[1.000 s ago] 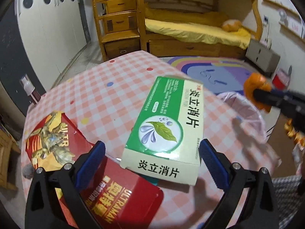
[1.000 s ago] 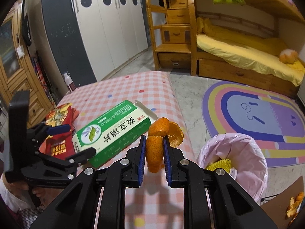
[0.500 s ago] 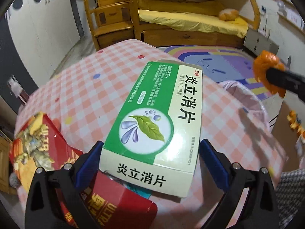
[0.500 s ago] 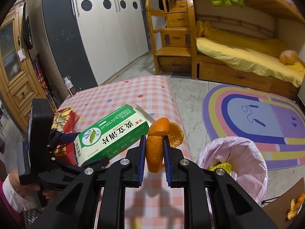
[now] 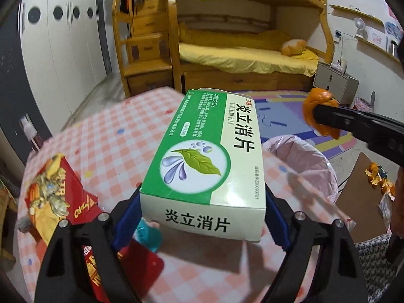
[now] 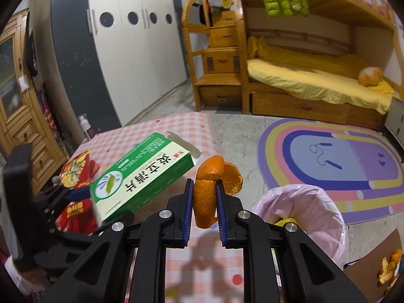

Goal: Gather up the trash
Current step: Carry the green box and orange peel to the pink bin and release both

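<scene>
Medicine box, green and white, is off the checked table, its near end clamped between the blue pads of the left gripper; the jaws have just been closing, wide because the box is broad. Far flap hangs open. Right gripper pinches an orange peel near the pink-lined trash bin, probably staged for a drop. Red snack packet lies on the table, uncollected. More peel lies on the floor.
</scene>
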Demonstrator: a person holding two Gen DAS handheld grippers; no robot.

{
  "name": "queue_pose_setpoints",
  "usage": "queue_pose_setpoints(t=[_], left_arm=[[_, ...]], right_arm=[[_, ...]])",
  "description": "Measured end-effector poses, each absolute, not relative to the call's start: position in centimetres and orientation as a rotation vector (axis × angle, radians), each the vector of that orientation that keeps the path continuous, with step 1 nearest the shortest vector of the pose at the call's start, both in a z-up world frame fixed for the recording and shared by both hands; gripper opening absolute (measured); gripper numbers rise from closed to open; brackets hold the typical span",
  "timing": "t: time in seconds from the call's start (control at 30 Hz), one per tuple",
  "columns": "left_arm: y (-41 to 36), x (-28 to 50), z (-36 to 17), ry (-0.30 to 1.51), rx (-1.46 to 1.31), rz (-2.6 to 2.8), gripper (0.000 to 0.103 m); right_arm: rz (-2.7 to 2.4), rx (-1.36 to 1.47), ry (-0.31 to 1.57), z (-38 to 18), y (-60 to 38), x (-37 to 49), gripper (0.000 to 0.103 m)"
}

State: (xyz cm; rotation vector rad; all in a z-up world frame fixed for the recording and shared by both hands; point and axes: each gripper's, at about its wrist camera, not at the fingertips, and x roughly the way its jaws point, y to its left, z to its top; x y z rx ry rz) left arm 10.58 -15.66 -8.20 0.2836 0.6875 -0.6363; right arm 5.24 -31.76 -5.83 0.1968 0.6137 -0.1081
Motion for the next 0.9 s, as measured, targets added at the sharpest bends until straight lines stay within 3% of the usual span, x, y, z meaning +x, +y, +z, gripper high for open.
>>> queue_pose_setpoints(t=[0.23,0.7,0.73,0.83,0.9], left_arm=[[-22.2,7.8,-5.9,0.656,0.284,-0.723,0.083],[-34.2,8.3,-9.3,0.758,0.341,-0.841,0.084],[-34.7,8.6,-9.4,0.766,0.342,-0.849,0.085],[-35.5,9.1,-9.8,0.782,0.347,-0.852,0.089],[-35.2,9.3,-9.9,0.780,0.343,-0.856,0.089]], right_arm=[[-0.335,0.192,0.546,-4.9,-36.8,1.8,0.018],[-0.442,0.469,0.609,-9.2,-45.7,0.3,0.021],[-0.447,0.480,0.609,-9.4,-46.1,0.3,0.024],[-0.464,0.538,0.590,-9.8,-46.9,-0.2,0.058],[-0.480,0.574,0.565,-9.7,-47.3,-0.7,0.061]])
